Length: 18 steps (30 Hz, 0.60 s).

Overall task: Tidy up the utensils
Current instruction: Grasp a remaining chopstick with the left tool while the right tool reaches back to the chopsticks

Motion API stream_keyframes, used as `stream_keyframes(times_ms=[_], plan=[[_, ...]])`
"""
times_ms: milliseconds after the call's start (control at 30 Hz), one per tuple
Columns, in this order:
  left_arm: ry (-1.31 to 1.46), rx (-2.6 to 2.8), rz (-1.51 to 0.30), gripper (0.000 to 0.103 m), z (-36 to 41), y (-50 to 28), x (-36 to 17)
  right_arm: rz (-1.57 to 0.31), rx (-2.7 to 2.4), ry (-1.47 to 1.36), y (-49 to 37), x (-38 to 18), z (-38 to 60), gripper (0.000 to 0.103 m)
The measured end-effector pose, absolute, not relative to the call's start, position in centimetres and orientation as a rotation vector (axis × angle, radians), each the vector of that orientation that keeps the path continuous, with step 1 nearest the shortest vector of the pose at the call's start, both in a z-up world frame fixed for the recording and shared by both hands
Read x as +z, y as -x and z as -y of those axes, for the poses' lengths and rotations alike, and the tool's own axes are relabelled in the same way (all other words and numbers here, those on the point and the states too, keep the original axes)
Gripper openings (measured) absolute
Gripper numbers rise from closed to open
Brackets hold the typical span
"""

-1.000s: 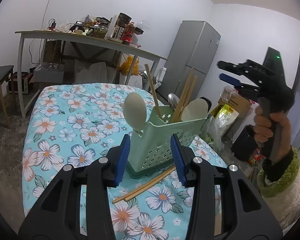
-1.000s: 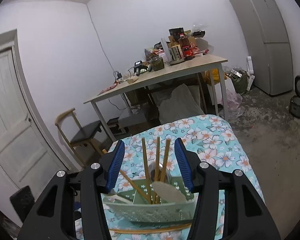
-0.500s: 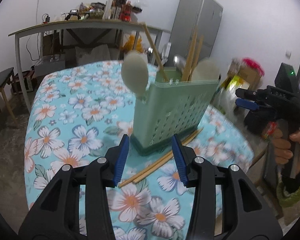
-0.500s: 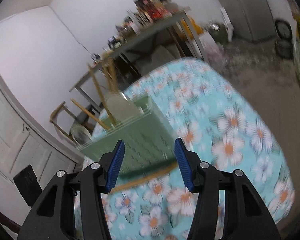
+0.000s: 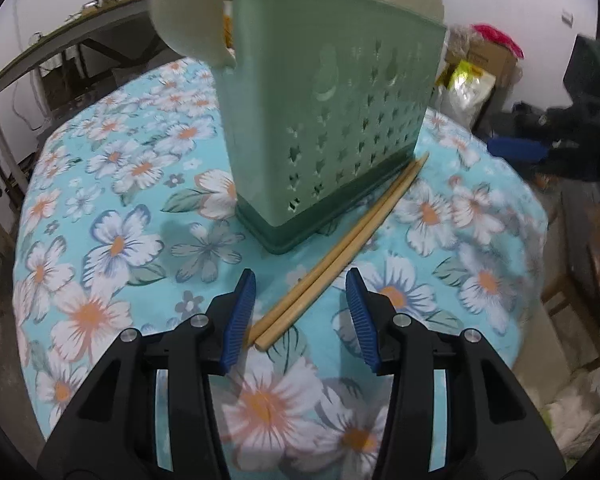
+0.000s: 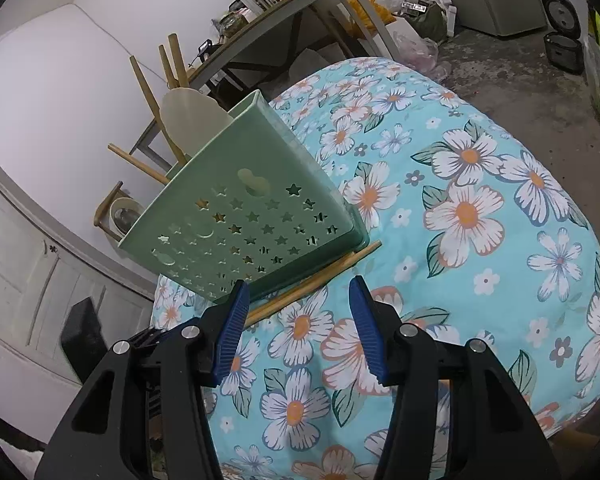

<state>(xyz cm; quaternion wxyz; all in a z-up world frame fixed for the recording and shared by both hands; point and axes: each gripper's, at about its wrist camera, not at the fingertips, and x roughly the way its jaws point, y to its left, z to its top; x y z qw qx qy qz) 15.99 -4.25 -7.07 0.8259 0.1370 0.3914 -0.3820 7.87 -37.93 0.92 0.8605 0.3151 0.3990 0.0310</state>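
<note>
Two chopsticks [image 5: 340,246] lie on the flowered tablecloth [image 5: 112,208] at frame centre, against the green holder [image 5: 332,120]. The left gripper [image 5: 300,312], part open, straddles their near ends, gripping nothing. The right gripper [image 6: 296,320] hangs part open, empty.

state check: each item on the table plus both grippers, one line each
green utensil caddy: upright on the floral tablecloth, holding spoons and chopsticks.
loose chopstick pair: lying flat on the cloth beside the caddy's base, not in it.
cream spoon: standing in the caddy's end, bowl up.
left gripper: open, empty, near ends of the loose chopsticks between its pads.
right gripper: open, empty.
</note>
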Motion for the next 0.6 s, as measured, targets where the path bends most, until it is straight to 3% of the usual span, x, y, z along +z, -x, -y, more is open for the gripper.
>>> stream_keyframes(times_ms=[233, 600], plan=[[-0.358, -0.877, -0.816, 0.017, 5.5, -14.9, -7.6, -0.839, 0.061, -0.686, -7.6, 0.2, 38.4, 0.051], [-0.462, -1.051, -0.78, 0.006, 8.5, -9.3, -7.1, -0.832, 0.057, -0.707, -6.9, 0.1, 39.1, 0.051]])
